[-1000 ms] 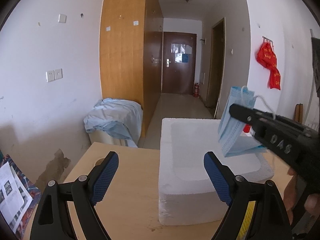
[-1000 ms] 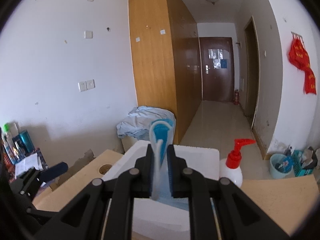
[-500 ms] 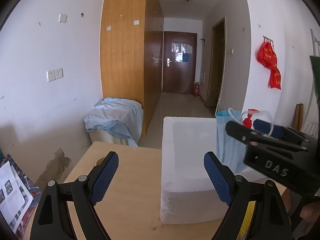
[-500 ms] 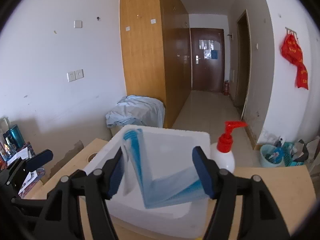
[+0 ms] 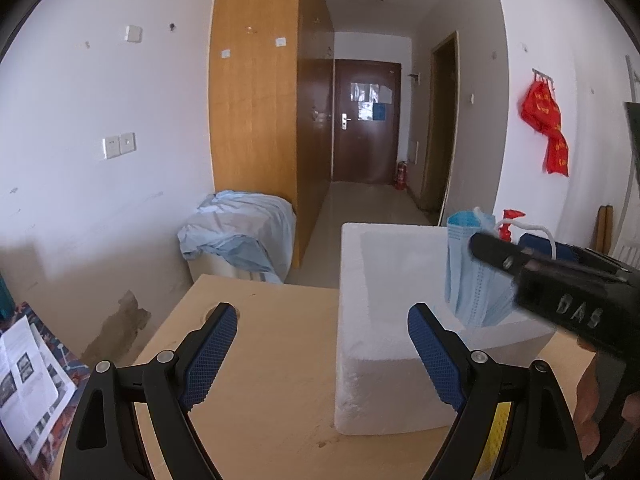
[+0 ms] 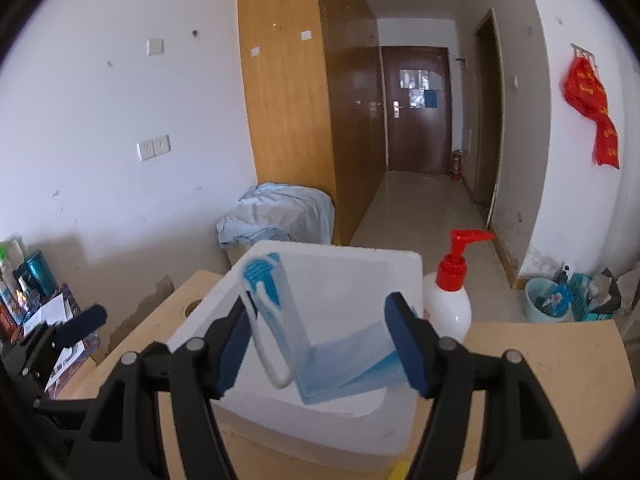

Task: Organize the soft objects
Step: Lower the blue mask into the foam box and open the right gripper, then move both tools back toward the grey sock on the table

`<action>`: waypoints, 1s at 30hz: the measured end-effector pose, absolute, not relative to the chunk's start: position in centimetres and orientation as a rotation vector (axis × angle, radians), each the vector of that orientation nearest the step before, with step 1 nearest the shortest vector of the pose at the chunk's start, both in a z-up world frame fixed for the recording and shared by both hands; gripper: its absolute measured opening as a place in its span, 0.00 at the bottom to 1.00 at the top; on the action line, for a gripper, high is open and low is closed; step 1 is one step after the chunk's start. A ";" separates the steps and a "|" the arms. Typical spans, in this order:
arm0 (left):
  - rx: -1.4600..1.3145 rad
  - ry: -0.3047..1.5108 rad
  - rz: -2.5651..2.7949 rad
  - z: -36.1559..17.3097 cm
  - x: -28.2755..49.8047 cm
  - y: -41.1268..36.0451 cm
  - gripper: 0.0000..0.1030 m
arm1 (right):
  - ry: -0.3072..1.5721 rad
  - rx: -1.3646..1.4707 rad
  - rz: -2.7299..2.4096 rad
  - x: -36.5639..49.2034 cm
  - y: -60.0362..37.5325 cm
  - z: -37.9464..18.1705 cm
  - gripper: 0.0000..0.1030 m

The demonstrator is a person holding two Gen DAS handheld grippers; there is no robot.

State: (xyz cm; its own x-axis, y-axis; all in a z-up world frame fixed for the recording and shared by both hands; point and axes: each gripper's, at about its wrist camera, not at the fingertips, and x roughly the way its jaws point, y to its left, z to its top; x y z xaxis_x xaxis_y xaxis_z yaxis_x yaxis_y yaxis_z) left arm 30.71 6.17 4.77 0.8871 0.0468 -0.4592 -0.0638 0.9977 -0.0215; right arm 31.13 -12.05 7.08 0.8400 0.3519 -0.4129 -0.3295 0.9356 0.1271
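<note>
A blue face mask (image 6: 304, 344) is folded and stands bent in the white foam box (image 6: 340, 256) on the wooden table. My right gripper (image 6: 320, 344) is open, its jaws spread either side of the mask above the box's near rim. In the left wrist view the mask (image 5: 472, 276) leans against the box's right wall (image 5: 380, 320), with the right gripper's finger (image 5: 496, 252) across it. My left gripper (image 5: 320, 344) is open and empty, low over the table in front of the box's left corner.
A white pump bottle with a red top (image 6: 450, 296) stands right of the box. The wooden table (image 5: 260, 360) has a round hole near its far left edge. Papers and bottles (image 6: 32, 292) lie left of the table. A blue cloth heap (image 5: 240, 232) lies beyond.
My right gripper opened and let go of the mask, which now rests in the foam box. The right gripper dropped lower over the box. The left gripper stayed put.
</note>
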 end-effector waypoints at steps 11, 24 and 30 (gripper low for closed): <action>-0.066 0.468 0.086 4.8 29.3 7.8 0.85 | 0.660 0.118 0.455 34.0 -10.9 4.9 0.69; -0.077 0.453 0.072 5.3 28.1 7.6 0.85 | 0.559 0.059 0.415 30.9 -11.4 6.6 0.67; -0.070 0.446 0.057 5.5 27.1 6.9 0.85 | 0.506 0.029 0.378 29.0 -12.4 7.1 0.67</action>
State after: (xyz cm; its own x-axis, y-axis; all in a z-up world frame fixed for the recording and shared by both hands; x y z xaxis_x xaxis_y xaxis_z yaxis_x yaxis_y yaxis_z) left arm 27.06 6.90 5.55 0.9005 0.0400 -0.4330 -0.0705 0.9960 -0.0546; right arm 29.00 -12.36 7.08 0.8069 0.3604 -0.4681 -0.3464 0.9305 0.1193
